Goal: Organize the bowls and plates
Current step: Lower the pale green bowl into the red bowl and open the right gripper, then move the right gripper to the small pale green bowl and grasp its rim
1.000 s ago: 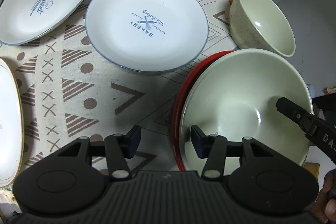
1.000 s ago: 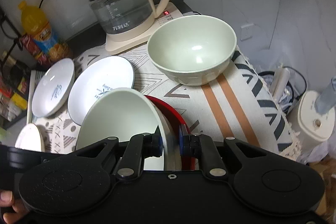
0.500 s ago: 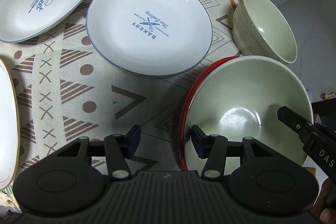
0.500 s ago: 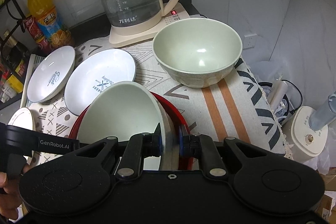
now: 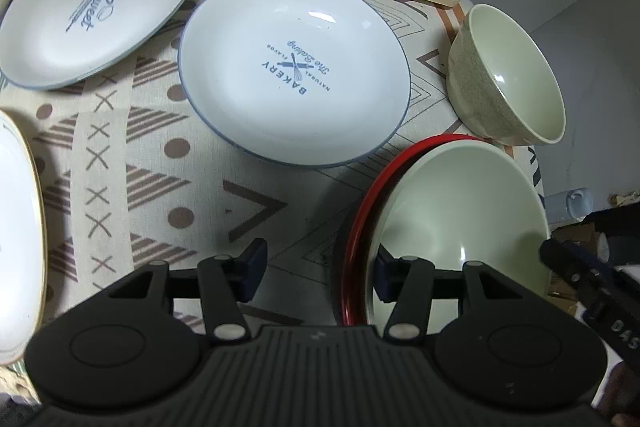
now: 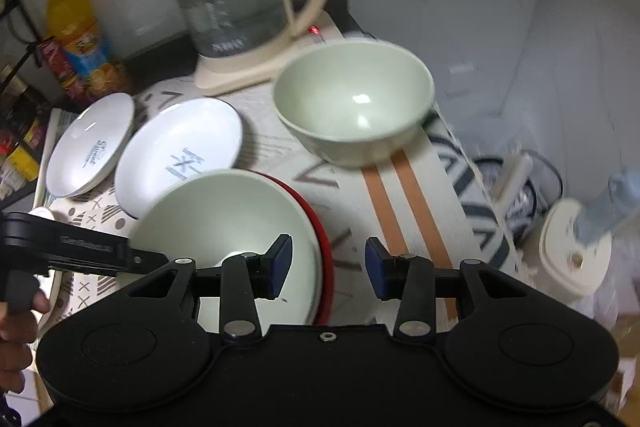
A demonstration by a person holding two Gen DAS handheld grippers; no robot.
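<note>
A pale green bowl (image 5: 464, 211) sits nested in a red-rimmed dish (image 5: 356, 227) at the table's near right; it also shows in the right wrist view (image 6: 228, 211). My left gripper (image 5: 318, 269) is open, its jaws straddling the near rim of both, touching neither visibly. My right gripper (image 6: 328, 267) is open and empty over the bowl's right rim. A second green bowl (image 5: 508, 79) (image 6: 356, 107) stands behind. Two white plates, "Bakery" (image 5: 292, 67) and "Sweet" (image 5: 96, 11), lie on the cloth.
A glass kettle on a cream base (image 6: 248, 11) stands at the back. A gold-rimmed white plate (image 5: 16, 247) lies at the left edge. An orange drink bottle (image 6: 76, 39) stands back left. The table's right edge drops off beside a small white appliance (image 6: 572, 251).
My right gripper has opened and let go of the green bowl's rim, and it moves, blurring its view. The bowl now rests lower in the red dish. My left gripper has stayed open.
</note>
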